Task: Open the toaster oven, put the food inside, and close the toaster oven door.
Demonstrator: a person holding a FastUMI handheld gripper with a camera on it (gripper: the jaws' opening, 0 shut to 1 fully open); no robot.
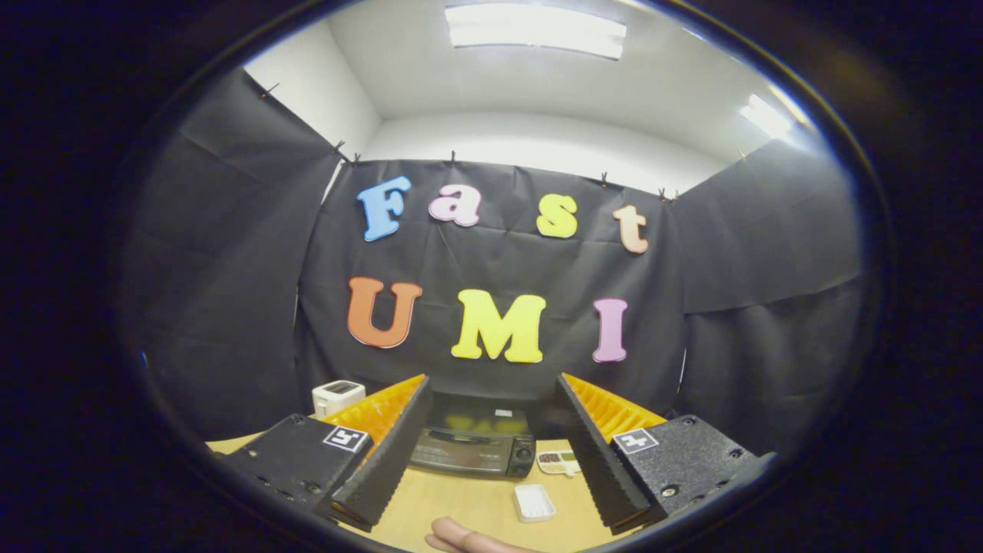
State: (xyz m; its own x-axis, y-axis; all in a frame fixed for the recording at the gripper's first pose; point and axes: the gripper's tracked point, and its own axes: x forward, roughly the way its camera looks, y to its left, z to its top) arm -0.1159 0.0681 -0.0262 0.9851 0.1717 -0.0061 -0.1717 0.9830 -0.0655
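Holding nothing, the black gripper with orange fingers is spread wide open low in the frame. Between the fingers, beyond their tips, sits the black box-shaped toaster oven on the light wooden table. Its long side runs left to right, and its shut glass door faces the gripper. A small white ridged tray lies nearer, just right of middle.

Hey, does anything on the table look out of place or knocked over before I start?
Nothing stands out. The toaster oven sits upright with its door shut, beyond the open hand-held gripper; a small white tray lies flat on the table nearby.
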